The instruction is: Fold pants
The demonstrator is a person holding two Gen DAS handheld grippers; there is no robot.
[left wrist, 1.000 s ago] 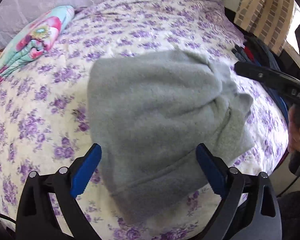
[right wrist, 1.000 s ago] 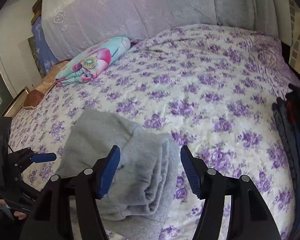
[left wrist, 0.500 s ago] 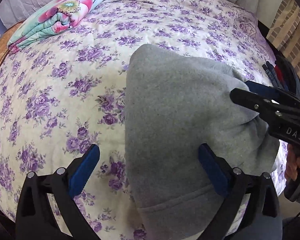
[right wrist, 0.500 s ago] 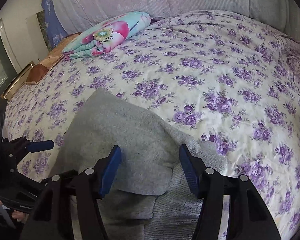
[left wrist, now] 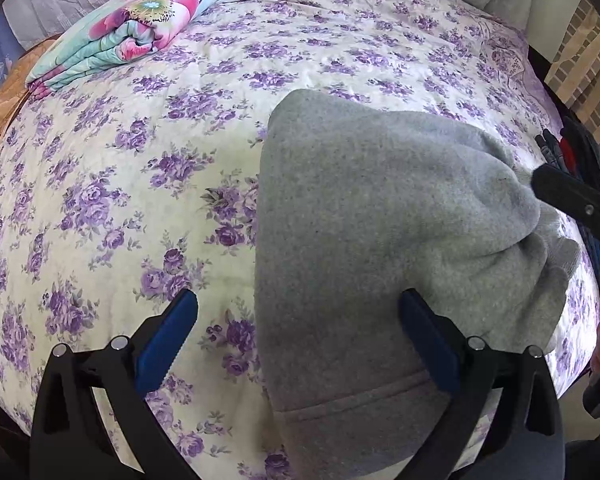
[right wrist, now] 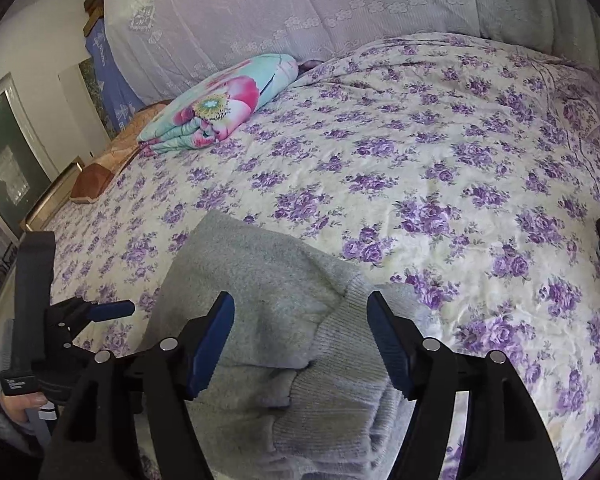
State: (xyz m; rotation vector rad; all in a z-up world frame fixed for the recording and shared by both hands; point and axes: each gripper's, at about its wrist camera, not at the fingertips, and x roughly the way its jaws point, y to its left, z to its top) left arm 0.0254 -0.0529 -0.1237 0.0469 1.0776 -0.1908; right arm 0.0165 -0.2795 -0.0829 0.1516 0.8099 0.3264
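Note:
Grey fleece pants [left wrist: 380, 240] lie folded in a compact bundle on the floral bed, near its front edge; they also show in the right wrist view [right wrist: 268, 300], with ribbed cuffs stacked at the near right. My left gripper [left wrist: 300, 344] is open and empty, hovering over the bundle's left edge. My right gripper [right wrist: 300, 344] is open and empty, above the cuffs end of the bundle. Each gripper shows in the other's view: the right gripper at the far right of the left wrist view [left wrist: 572, 204] and the left gripper at the left of the right wrist view [right wrist: 112, 308].
A purple-flowered bedspread [right wrist: 420, 160] covers the bed. A folded turquoise and pink quilt [right wrist: 220, 108] lies at the back left, also in the left wrist view [left wrist: 128, 28]. Dark clothes [left wrist: 576, 160] hang at the bed's right side. A lilac cover [right wrist: 300, 12] drapes the headboard.
Both grippers have drawn back a little from the grey bundle and shifted view. The bundle lies where it was, both grippers staying open.

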